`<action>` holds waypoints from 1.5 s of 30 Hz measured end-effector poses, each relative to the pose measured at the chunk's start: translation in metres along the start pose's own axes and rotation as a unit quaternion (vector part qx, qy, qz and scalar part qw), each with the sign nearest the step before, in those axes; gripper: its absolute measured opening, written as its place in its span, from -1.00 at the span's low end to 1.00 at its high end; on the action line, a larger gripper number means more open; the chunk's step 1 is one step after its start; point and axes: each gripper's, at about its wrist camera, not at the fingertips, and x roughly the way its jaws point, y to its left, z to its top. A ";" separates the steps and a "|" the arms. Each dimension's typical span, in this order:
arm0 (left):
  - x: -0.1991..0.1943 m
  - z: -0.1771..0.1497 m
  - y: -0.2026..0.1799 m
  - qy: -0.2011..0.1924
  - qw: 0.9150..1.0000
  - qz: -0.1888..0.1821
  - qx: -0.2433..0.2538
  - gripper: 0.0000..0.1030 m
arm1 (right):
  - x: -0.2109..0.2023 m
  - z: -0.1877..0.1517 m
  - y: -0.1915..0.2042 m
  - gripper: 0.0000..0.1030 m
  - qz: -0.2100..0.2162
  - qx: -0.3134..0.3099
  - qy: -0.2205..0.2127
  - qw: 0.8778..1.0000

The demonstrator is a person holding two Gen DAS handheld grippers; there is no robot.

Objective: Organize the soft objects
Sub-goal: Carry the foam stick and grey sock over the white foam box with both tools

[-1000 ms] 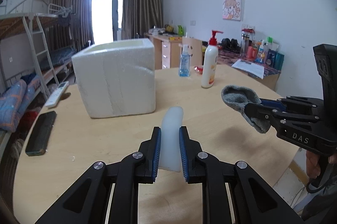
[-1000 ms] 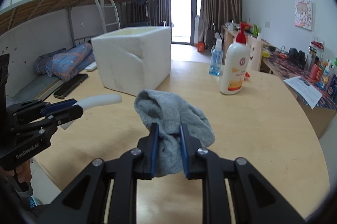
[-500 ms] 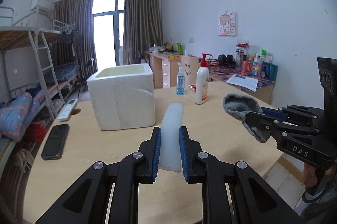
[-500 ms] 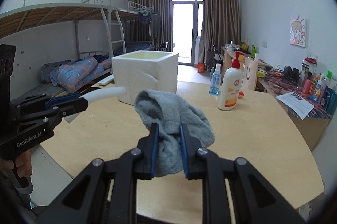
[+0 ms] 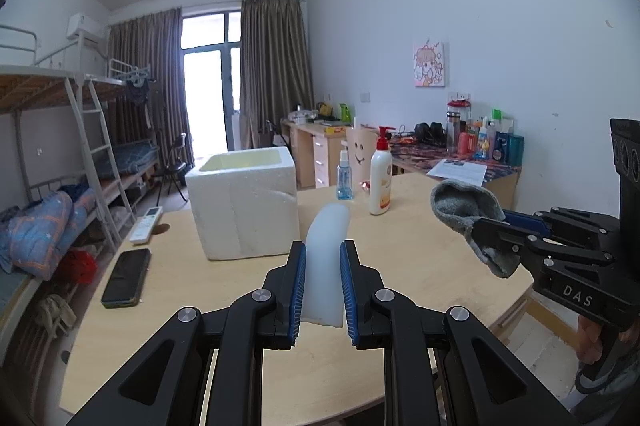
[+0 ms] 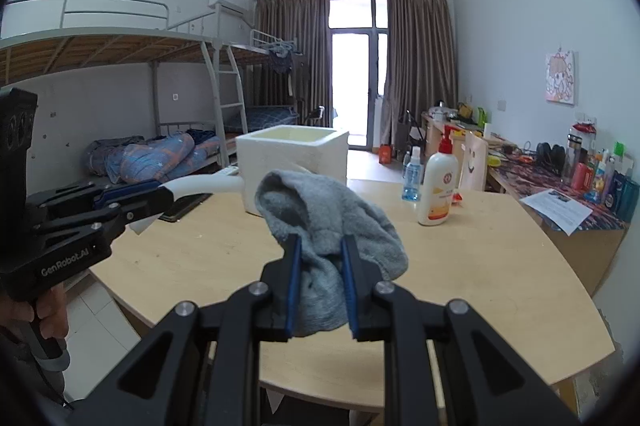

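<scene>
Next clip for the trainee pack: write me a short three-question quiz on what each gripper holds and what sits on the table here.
1. True or false: the right gripper is clamped on a grey sock.
2. What does the left gripper hold? A) a phone B) a white foam strip C) a spray bottle
3. Fill in: the open-topped white container on the table is a foam ____.

Key:
1. True; the sock bulges above the closed pads.
2. B; the white foam strip stands between the pads, while the phone lies on the table and the spray bottle stands beside the lotion bottle.
3. box; the foam box sits behind the strip.
</scene>
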 end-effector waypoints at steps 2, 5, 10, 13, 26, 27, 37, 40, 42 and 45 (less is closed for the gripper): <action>-0.004 -0.001 0.000 -0.004 1.000 0.004 -0.001 -0.63 | -0.001 0.000 0.003 -0.55 0.003 -0.003 -0.003 1.000; -0.009 -0.002 0.003 -0.006 1.000 0.010 -0.002 -0.63 | -0.001 0.000 0.006 -0.55 0.009 -0.007 -0.006 1.000; -0.012 -0.001 0.007 -0.009 1.000 0.023 -0.006 -0.63 | 0.003 0.002 0.011 -0.55 0.019 -0.012 -0.009 1.000; -0.011 0.001 0.016 -0.008 0.999 0.033 -0.009 -0.63 | 0.009 0.004 0.014 -0.55 0.026 -0.013 -0.010 1.000; 0.004 0.013 0.049 -0.006 0.998 0.056 -0.021 -0.63 | 0.043 0.022 0.025 -0.55 0.054 -0.017 -0.003 0.998; 0.006 0.016 0.052 -0.007 0.998 0.058 -0.023 -0.63 | 0.045 0.024 0.025 -0.55 0.055 -0.018 -0.003 0.998; 0.025 0.037 0.068 -0.010 0.998 0.061 -0.025 -0.63 | 0.066 0.049 0.022 -0.55 0.058 -0.018 0.004 0.998; 0.031 0.046 0.071 -0.011 0.998 0.057 -0.028 -0.63 | 0.070 0.057 0.021 -0.55 0.055 -0.022 0.004 0.998; 0.037 0.052 0.072 -0.010 0.998 0.052 -0.026 -0.63 | 0.073 0.064 0.019 -0.55 0.053 -0.022 0.002 0.998; 0.045 0.060 0.073 -0.011 0.998 0.052 -0.017 -0.63 | 0.080 0.073 0.016 -0.55 0.051 -0.024 0.000 0.998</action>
